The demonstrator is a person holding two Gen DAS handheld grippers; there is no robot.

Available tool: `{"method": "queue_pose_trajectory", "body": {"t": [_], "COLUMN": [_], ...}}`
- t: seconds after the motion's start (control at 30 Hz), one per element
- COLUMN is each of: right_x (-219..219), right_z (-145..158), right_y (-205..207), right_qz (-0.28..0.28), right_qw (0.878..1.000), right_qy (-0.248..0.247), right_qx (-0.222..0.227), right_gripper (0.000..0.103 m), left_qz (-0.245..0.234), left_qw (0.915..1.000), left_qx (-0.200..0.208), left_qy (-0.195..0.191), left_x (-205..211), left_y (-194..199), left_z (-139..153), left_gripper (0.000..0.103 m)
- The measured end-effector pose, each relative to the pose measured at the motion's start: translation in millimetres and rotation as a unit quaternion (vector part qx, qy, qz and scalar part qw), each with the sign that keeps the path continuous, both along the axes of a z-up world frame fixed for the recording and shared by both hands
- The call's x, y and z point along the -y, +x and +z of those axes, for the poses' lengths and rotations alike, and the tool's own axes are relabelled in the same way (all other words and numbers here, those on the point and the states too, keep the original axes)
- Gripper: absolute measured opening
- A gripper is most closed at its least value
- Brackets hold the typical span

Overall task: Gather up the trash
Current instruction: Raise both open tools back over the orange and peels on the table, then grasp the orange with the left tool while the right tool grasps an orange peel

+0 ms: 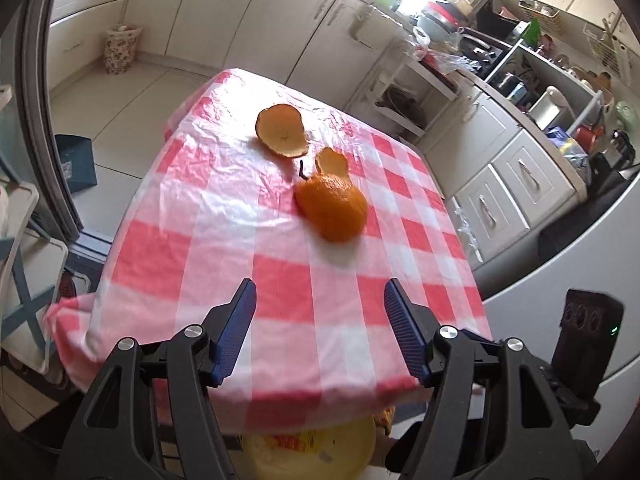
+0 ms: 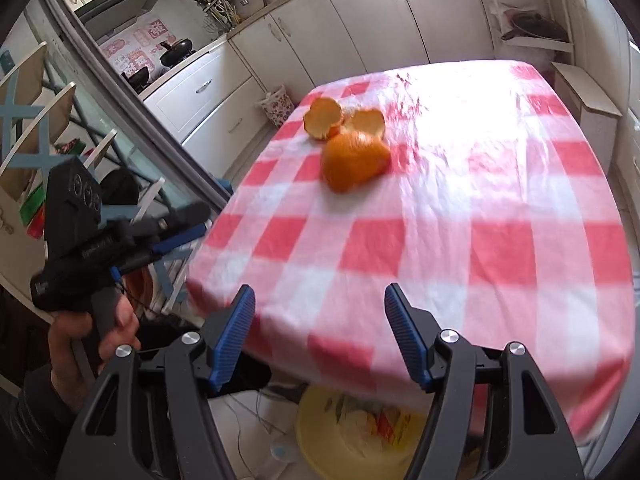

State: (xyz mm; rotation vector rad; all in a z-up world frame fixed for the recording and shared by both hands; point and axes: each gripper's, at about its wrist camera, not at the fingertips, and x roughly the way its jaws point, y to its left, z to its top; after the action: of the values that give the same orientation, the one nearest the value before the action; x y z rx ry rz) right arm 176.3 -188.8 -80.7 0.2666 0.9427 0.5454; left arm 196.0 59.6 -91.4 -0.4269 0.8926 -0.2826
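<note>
Three pieces of orange peel lie on a table with a red-and-white checked cloth (image 1: 224, 248). The big domed piece (image 1: 333, 207) is nearest; a small piece (image 1: 331, 161) and a cupped piece (image 1: 281, 131) lie behind it. In the right wrist view they are the domed piece (image 2: 354, 161), a cupped piece (image 2: 322, 119) and another (image 2: 367, 122). My left gripper (image 1: 320, 312) is open and empty above the near table edge; it also shows in the right wrist view (image 2: 176, 228). My right gripper (image 2: 320, 316) is open and empty. A yellow bin (image 2: 360, 432) sits below the table edge.
Kitchen cabinets (image 1: 224, 12) ring the room. A flowered basket (image 1: 122, 48) stands on the floor at the far left. A cluttered counter (image 1: 520, 76) runs along the right. Folding chairs (image 2: 36, 120) stand left of the table (image 2: 520, 240). A cardboard box (image 2: 584, 100) stands beyond it.
</note>
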Motion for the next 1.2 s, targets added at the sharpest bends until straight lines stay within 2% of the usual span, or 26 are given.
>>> {"method": "queue_pose_trajectory", "body": {"t": [0.17,0.27,0.4,0.6,0.67,0.83,1.07,1.13,1.2], "right_x": [10.5,17.3,21.9,21.0,15.2,-4.6,-21.8,-24.3,-26.1], "right_z": [15.8,18.9,4.8,-19.2,-21.0,-28.1,-46.5,-46.8,-47.3], "right_y": [40.8,74.4,119.8,169.4,180.9,208.2,226.2,226.2,228.7], "right_qz": [-0.028,-0.040,-0.039,-0.042,-0.038,-0.015,0.014,0.022,0.029], "right_qw": [0.999,0.999,0.999,0.999,0.999,0.999,0.999,0.999,0.999], "right_qy": [0.021,0.010,0.002,0.021,0.023,0.017,0.002,-0.001,0.001], "right_qx": [0.019,0.031,0.022,-0.013,-0.015,-0.023,-0.040,-0.033,-0.033], "right_gripper": [0.065,0.065,0.065,0.065,0.065,0.065,0.065,0.059,0.052], "left_qz": [-0.027,-0.041,-0.045,-0.031,-0.024,-0.028,-0.031,-0.028,-0.024], "left_qw": [0.9994,0.9987,0.9982,0.9986,0.9989,0.9979,0.9967,0.9970,0.9971], "left_qx": [-0.014,-0.009,-0.003,-0.009,-0.009,-0.002,-0.007,-0.012,-0.014], "left_qy": [0.019,0.029,0.039,0.042,0.039,0.058,0.075,0.071,0.072], "left_x": [26.0,43.5,57.7,63.4,64.2,76.2,82.0,81.3,80.6], "left_y": [33.1,49.5,69.8,100.3,108.8,123.8,141.6,145.2,147.4], "left_z": [-12.4,-18.0,-24.3,-33.0,-35.2,-40.6,-49.8,-51.8,-53.2], "left_gripper": [0.066,0.070,0.074,0.076,0.077,0.078,0.079,0.078,0.073]}}
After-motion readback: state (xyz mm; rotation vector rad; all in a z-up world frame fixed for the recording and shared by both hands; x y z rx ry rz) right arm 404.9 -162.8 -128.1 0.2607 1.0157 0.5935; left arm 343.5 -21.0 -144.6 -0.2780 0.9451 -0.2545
